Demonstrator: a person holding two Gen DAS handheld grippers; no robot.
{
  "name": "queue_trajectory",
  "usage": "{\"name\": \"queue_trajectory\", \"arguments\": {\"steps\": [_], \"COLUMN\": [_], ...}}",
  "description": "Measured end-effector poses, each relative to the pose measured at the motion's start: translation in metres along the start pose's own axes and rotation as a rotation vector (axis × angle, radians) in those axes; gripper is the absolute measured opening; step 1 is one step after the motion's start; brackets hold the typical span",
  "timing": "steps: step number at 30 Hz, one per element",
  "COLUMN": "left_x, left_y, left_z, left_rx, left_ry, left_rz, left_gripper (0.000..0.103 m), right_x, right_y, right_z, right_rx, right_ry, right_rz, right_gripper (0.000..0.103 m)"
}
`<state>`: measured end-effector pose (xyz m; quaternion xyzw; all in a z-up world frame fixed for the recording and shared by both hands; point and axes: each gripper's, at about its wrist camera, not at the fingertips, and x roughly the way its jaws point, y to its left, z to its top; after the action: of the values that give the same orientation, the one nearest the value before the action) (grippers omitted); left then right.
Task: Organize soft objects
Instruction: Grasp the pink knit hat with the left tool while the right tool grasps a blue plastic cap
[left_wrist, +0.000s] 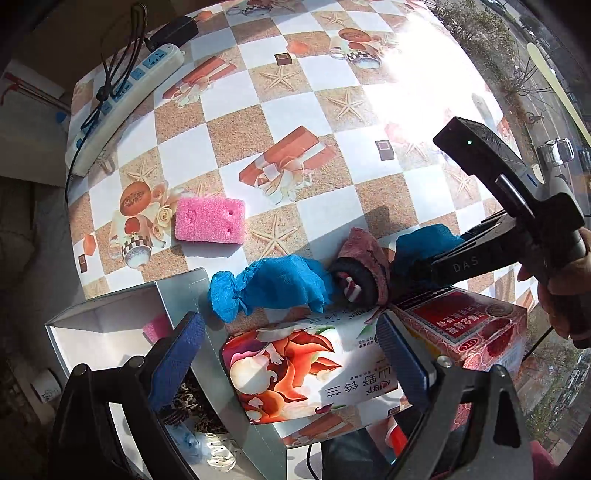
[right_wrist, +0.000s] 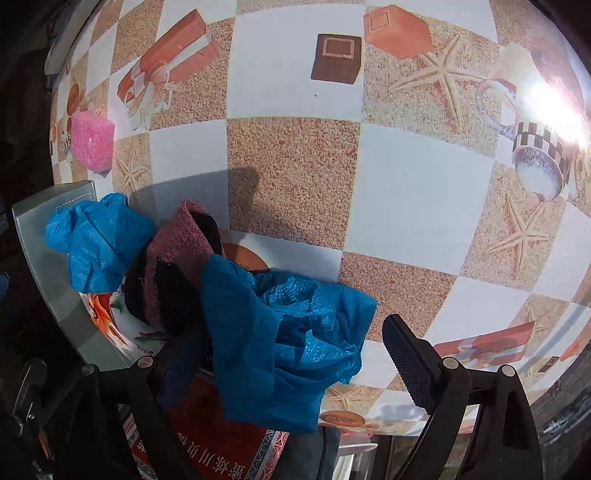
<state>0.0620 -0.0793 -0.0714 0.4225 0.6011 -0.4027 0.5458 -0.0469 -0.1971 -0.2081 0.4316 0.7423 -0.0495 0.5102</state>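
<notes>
Bright sunlight; blown-out glare on tablecloth (left_wrist: 413, 74), hard shadows, heavy fisheye curvature, dark vignetted corners.

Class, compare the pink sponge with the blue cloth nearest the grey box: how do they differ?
The pink sponge is a firm-edged rectangular block; the blue cloth is thin and crumpled. The sponge lies alone on the tablecloth; the cloth touches the maroon towel. Both rest on the table, ungripped.

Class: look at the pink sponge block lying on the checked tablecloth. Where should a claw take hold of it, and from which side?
Grip the pink sponge block across its two long side faces, coming down from above. It lies flat with its broad face up, apart from other items, so both sides are free; the foam will probably squash slightly.
</notes>
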Motion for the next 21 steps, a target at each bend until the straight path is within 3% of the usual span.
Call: {"name": "queue_trajectory", "arguments": {"steps": [3,9,15,17,18,20,21], "left_x": [0.022,0.069,0.122,0.131,0.134,0.129,0.124], "left_y": [-0.022,-0.066,-0.091,-0.093,-0.093,-0.093,-0.092], "left_z": [0.019,0.058,0.069,0.069,0.069,0.071,0.073], "left_rx": [0.075,0.258,0.352,0.368,0.364,0.354,0.340], "left_ry": [0.060,0.180,0.395,0.428,0.441,0.419,0.398], "left_rz": [0.005,0.018,-0.007,0.027,0.035,0.041,0.022], "left_gripper": [0.096,0.096,0.095,0.088,0.074,0.060,0.038], "right_x": [-0.003,-0.033,-0.062,-0.070,-0.075,-0.087,-0.092], "right_y": [-0.025,-0.069,-0.085,-0.085,-0.086,-0.087,-0.083], "right_z": [-0.012,-0.046,-0.071,-0.078,-0.083,-0.090,-0.093], "right_rx": [0.046,0.123,0.166,0.171,0.168,0.160,0.157], "right_ry": [-0.052,-0.234,-0.356,-0.397,-0.420,-0.465,-0.487], "right_rz": [0.057,0.074,0.150,0.159,0.153,0.130,0.113], "right_gripper": [0.039,0.039,0.039,0.039,0.039,0.039,0.039]}}
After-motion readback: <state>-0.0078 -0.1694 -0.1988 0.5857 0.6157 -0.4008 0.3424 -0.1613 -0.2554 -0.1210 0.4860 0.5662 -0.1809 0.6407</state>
